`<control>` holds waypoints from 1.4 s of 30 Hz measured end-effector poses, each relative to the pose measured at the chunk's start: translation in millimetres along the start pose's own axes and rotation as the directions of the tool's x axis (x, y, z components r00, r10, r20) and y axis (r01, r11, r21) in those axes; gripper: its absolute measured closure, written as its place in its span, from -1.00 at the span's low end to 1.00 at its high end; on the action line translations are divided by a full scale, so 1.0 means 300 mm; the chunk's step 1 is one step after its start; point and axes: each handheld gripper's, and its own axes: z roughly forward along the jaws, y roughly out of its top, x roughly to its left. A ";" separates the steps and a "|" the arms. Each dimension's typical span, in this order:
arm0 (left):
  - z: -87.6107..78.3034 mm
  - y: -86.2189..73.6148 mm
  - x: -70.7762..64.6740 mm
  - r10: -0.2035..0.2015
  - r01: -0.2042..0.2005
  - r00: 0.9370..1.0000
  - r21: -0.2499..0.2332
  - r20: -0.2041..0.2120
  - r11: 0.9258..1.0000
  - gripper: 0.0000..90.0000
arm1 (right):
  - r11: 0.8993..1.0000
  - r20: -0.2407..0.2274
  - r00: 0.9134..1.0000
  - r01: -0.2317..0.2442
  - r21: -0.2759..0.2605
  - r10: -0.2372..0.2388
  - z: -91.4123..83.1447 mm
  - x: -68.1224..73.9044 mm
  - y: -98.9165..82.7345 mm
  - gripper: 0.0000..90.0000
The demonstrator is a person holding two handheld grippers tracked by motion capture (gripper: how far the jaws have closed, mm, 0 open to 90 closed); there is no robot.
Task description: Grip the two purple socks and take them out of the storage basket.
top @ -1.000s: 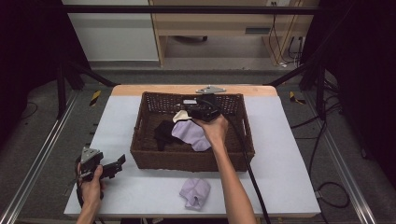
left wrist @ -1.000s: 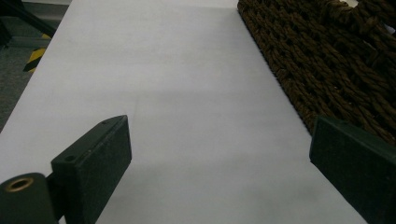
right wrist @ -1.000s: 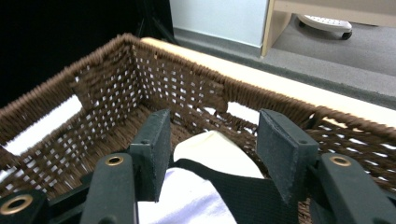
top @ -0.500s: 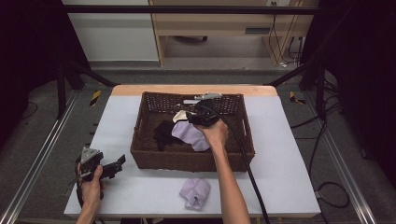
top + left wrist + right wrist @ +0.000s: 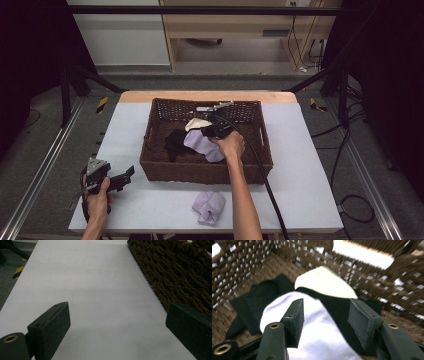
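reaching right claw (image 5: 210, 131) into basket (image 5: 150, 150), parted over lilac cloth (image 5: 317, 335); left claw (image 5: 127, 173) parted, low.

My left gripper (image 5: 126, 175) low at near-left, jaws spread wide, hand (image 5: 97, 197) wrapped on grip. My right gripper (image 5: 325, 317) extended forward on straight forearm (image 5: 245, 200), jaws parted, nothing clamped between pads.
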 end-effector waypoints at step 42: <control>0.000 0.000 0.001 -0.001 0.001 1.000 -0.001 0.002 1.000 -0.88 | 0.987 0.021 0.999 -0.027 0.156 0.024 0.002 -0.014 0.005 0.92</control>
